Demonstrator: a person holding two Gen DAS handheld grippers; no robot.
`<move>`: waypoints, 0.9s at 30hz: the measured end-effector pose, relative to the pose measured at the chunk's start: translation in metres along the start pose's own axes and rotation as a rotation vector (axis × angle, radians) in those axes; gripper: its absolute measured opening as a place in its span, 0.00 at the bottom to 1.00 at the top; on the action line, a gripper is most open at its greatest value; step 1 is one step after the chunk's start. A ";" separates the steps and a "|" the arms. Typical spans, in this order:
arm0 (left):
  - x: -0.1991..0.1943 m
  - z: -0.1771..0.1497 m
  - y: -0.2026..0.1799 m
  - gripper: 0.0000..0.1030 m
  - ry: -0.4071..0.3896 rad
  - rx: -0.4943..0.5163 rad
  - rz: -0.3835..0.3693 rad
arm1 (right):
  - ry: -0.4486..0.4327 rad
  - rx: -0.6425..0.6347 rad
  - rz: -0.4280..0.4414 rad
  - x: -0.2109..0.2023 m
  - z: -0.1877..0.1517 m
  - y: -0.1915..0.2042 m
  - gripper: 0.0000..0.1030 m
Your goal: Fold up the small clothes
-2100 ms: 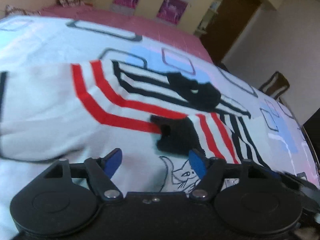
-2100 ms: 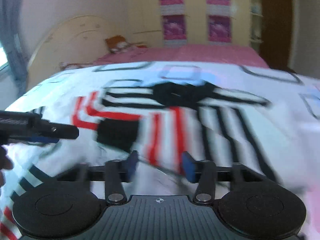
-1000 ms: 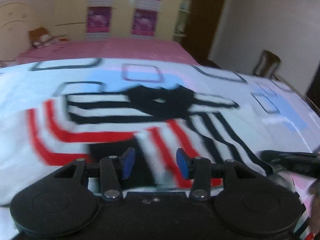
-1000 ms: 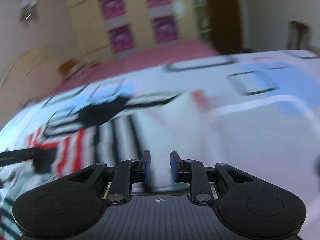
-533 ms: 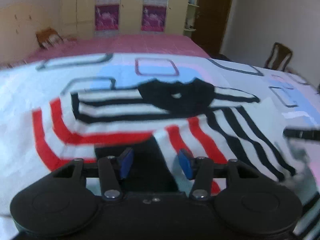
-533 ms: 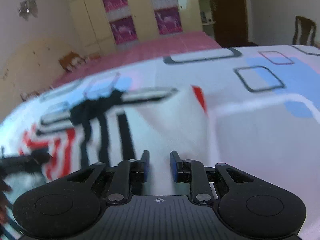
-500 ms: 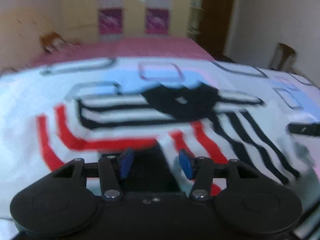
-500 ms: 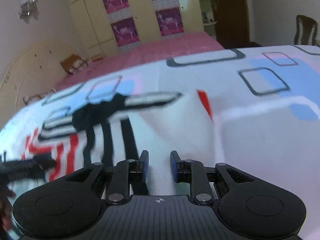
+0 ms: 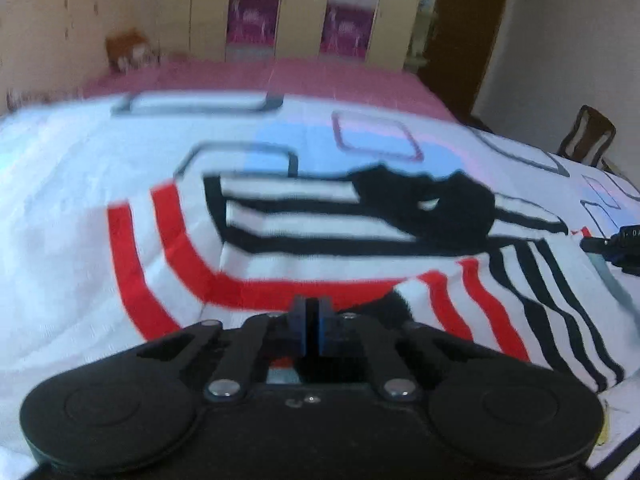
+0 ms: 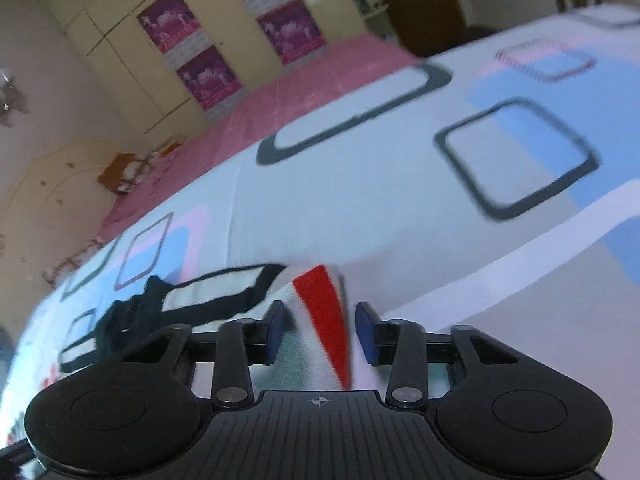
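**Desk:** Where is the garment, and which way does it lie?

**Me:** I see the striped top point(image 9: 320, 268) spread on the bed, on the white sheet point(image 9: 80, 184) with its grey, blue and pink squares. From my left camera its black collar point(image 9: 420, 204) is on the far side, right of the middle. A black-and-white striped part runs left from the collar, so its length goes left to right. Red bands curve round on the left, and red and black stripes fan from the collar towards the near right. The picture is blurred, so I cannot make out the hem.

**Desk:** Your left tool?

**Me:** The left tool point(image 9: 312, 322) is clenched, pads together, at the near edge of the top. A black patch of cloth point(image 9: 394, 304) lies just beside it and under it. I cannot tell whether any cloth is nipped between the pads.

**Desk:** And the right?

**Me:** The right tool point(image 10: 320, 320) is on the right side of the top. Its jaws have just been closing, but the pads are apart. A raised fold with a red band point(image 10: 320, 312) is between them, and I see neither pad pressing on it, so it is released. My left camera shows that tool at the top's right edge, well apart from the left one.

**Desk:** Anything beyond?

**Me:** A pink cover point(image 9: 280, 76) on the far part of the bed, cupboards with purple panels point(image 9: 344, 28), and a chair point(image 9: 588, 136) at far right.
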State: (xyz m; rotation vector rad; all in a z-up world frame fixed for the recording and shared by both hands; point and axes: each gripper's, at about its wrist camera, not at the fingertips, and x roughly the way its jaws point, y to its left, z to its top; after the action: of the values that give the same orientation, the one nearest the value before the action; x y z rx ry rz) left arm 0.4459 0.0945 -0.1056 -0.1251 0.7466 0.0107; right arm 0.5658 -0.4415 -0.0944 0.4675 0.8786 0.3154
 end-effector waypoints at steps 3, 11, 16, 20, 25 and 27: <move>-0.007 -0.014 0.004 0.05 -0.030 -0.001 0.074 | -0.090 -0.123 -0.033 -0.018 -0.002 0.013 0.08; -0.017 -0.009 0.009 0.41 -0.035 0.010 0.141 | -0.096 -0.191 -0.167 -0.017 -0.006 0.016 0.46; -0.031 0.001 -0.038 0.57 -0.139 0.055 0.068 | -0.088 -0.348 -0.020 -0.030 -0.026 0.061 0.57; -0.002 -0.001 -0.100 0.60 -0.083 0.198 -0.074 | 0.050 -0.525 0.091 -0.003 -0.055 0.104 0.31; 0.018 -0.011 -0.096 0.69 0.003 0.260 -0.007 | -0.012 -0.488 -0.122 0.002 -0.033 0.071 0.31; 0.018 -0.010 -0.076 0.80 0.032 0.205 0.016 | -0.015 -0.379 -0.229 0.006 -0.011 0.035 0.29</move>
State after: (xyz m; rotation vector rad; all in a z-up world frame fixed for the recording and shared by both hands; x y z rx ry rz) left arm 0.4565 0.0170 -0.1163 0.0762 0.7760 -0.0525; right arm 0.5584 -0.4064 -0.0862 0.0172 0.8253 0.2597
